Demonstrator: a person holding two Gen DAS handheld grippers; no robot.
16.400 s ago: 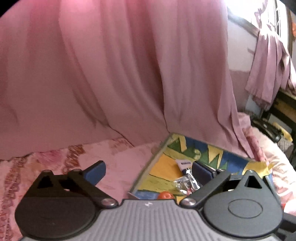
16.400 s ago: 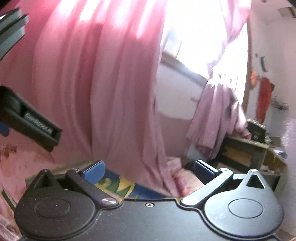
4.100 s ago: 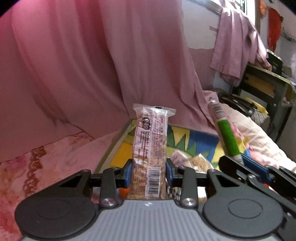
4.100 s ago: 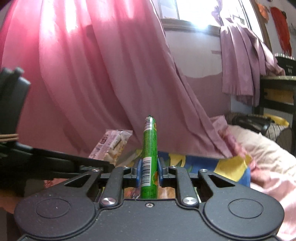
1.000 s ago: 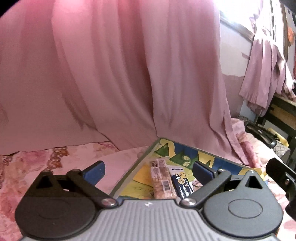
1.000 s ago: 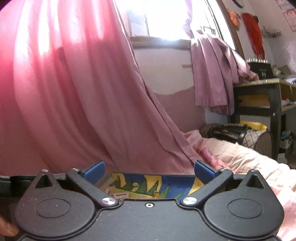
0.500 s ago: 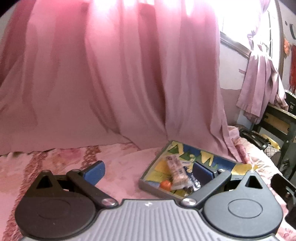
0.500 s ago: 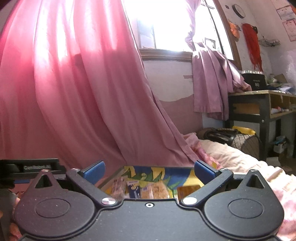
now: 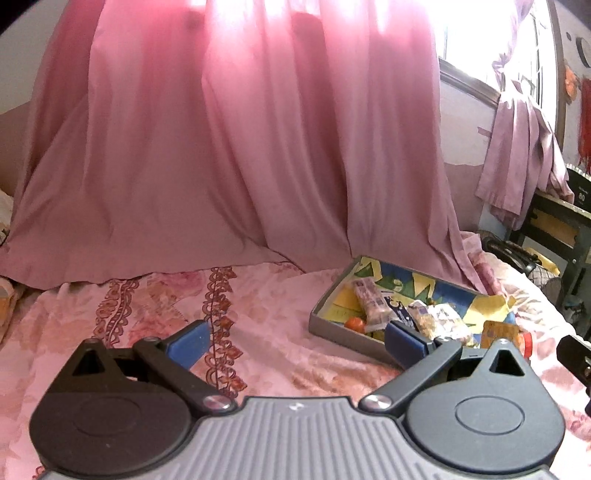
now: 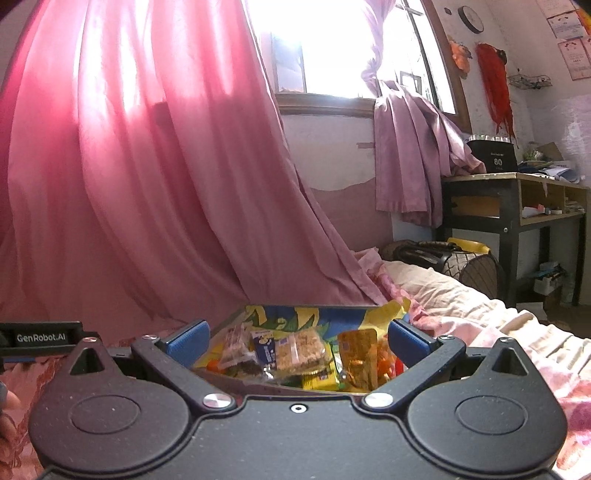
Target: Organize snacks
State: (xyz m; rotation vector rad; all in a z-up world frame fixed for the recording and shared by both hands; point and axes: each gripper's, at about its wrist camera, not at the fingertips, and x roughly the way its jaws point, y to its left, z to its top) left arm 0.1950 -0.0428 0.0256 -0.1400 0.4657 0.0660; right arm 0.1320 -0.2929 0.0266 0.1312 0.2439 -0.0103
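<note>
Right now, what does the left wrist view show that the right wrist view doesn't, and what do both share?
Only the left wrist view shows the wide stretch of pink floral bedspread left of the tray, and the open left tongs.

Only the right wrist view shows the bright window, the wooden desk with black legs, the round wall clock and the open right tongs.

Both show the shallow grey tray with colourful lining filled with wrapped snacks, and the pink curtain.

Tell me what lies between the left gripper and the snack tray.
Left wrist view: only bare pink floral bedspread lies between the open left gripper and the snack tray, which sits ahead to its right.
</note>
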